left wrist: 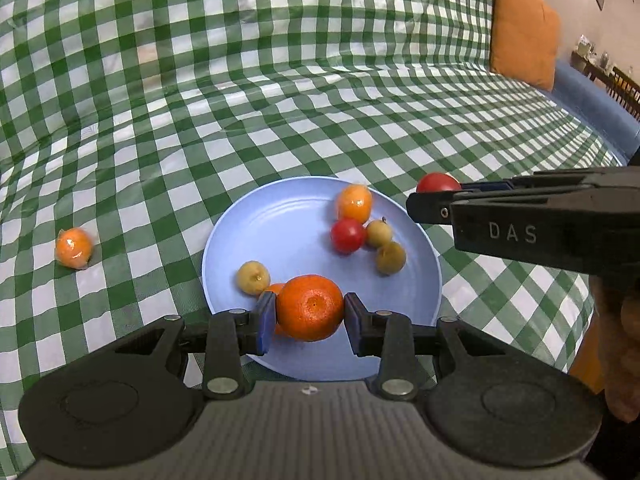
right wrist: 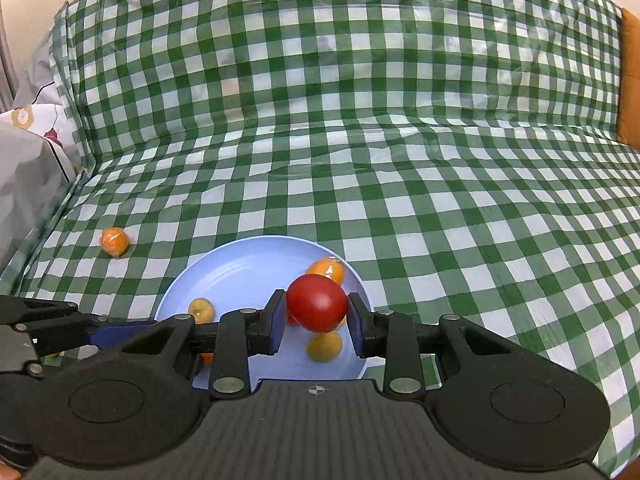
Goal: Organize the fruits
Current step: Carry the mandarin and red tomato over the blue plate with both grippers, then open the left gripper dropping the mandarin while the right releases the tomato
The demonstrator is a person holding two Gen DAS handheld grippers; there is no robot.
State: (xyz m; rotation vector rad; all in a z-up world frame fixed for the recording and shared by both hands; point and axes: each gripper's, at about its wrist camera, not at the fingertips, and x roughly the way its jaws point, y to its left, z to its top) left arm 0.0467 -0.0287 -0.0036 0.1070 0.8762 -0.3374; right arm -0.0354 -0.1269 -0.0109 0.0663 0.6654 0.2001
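Note:
A light blue plate (left wrist: 280, 240) lies on the green checked cloth; it also shows in the right wrist view (right wrist: 240, 276). My left gripper (left wrist: 309, 312) is shut on a mandarin (left wrist: 310, 307) over the plate's near edge. My right gripper (right wrist: 316, 312) is shut on a red tomato (right wrist: 317, 302) above the plate; this tomato (left wrist: 438, 183) shows at the right in the left wrist view. On the plate lie a wrapped orange fruit (left wrist: 354, 202), a small red tomato (left wrist: 347, 235) and three yellow-green fruits (left wrist: 253, 277).
A wrapped orange fruit (left wrist: 74, 248) lies on the cloth left of the plate, also in the right wrist view (right wrist: 114, 241). An orange cushion (left wrist: 524, 32) stands at the back right. A grey patterned pillow (right wrist: 28, 152) is at the left.

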